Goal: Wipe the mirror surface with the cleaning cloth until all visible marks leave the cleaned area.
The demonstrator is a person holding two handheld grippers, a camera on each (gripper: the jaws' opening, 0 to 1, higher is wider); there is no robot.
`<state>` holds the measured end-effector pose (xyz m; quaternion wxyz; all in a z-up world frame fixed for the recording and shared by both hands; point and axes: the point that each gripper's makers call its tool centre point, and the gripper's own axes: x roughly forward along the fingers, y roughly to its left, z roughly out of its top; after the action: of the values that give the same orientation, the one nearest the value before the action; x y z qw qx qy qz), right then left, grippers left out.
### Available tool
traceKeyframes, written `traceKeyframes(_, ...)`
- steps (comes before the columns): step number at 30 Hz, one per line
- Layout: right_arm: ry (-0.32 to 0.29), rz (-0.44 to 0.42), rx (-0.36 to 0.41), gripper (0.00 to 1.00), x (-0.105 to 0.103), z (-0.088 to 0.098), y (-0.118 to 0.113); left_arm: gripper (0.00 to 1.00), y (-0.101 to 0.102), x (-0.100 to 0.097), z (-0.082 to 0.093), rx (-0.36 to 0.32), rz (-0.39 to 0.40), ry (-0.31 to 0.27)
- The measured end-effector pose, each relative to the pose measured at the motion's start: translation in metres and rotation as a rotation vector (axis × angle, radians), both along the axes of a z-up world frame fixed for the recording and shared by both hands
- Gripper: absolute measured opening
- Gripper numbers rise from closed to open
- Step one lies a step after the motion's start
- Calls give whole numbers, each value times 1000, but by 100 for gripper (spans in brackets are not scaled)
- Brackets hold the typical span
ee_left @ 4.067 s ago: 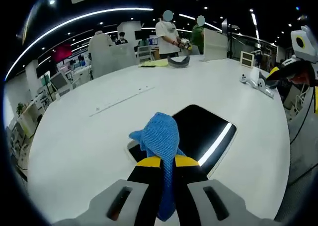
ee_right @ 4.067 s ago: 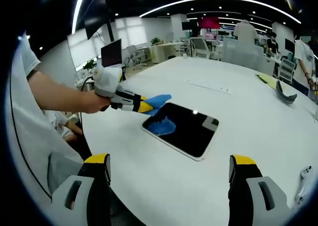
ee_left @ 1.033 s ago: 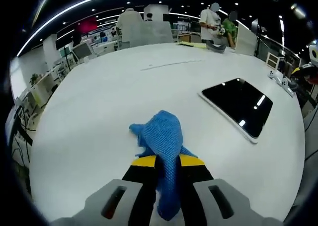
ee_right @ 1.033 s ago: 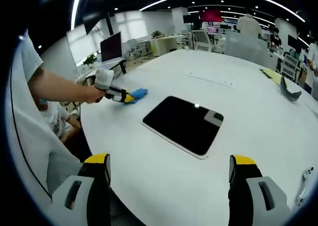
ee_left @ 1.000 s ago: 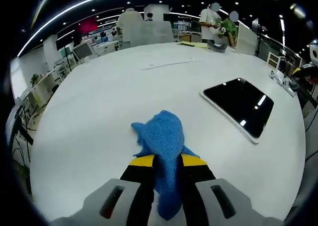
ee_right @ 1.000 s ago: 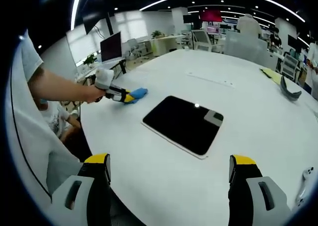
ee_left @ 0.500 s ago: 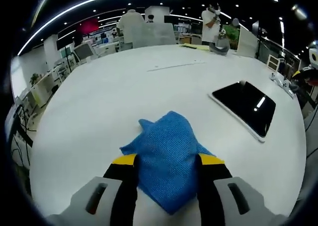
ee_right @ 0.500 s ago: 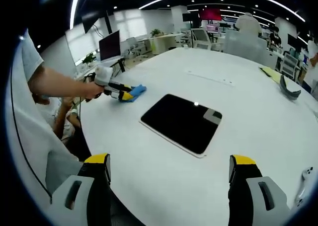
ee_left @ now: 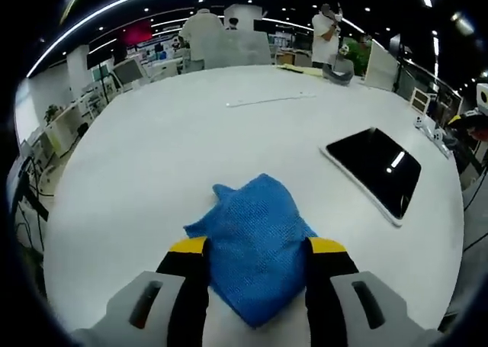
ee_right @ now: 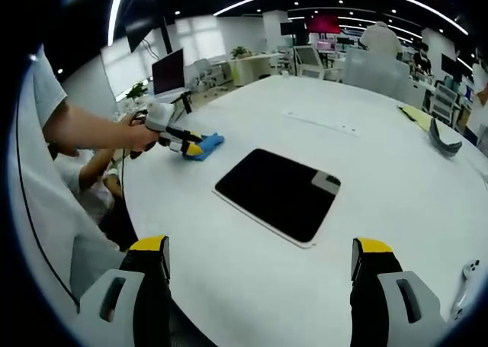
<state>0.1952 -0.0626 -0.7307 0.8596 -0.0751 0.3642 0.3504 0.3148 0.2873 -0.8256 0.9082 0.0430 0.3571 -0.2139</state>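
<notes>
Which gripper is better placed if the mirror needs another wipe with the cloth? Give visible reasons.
Probably the left gripper: its open jaws straddle the blue cloth lying on the table. The right gripper is open, with nothing between its jaws, facing the mirror.

The cloth (ee_left: 255, 248) looked like coarse blue knit; the mirror (ee_right: 276, 193), at two o'clock from it, was glossy dark glass on a smooth matt white table (ee_left: 168, 149).

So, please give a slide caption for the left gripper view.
Open left tool over blue cloth lying on white table, mirror apart.
</notes>
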Motion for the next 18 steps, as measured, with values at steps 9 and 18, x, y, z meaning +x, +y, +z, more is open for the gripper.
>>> traceKeyframes(9,-20,-7,5,100,3,4,-4,57,-40,-39,51,-13,-134,-52)
traceKeyframes(18,-52,2,12,100,6,11,-8,73,-90,-95,109,-55,-258,-90)
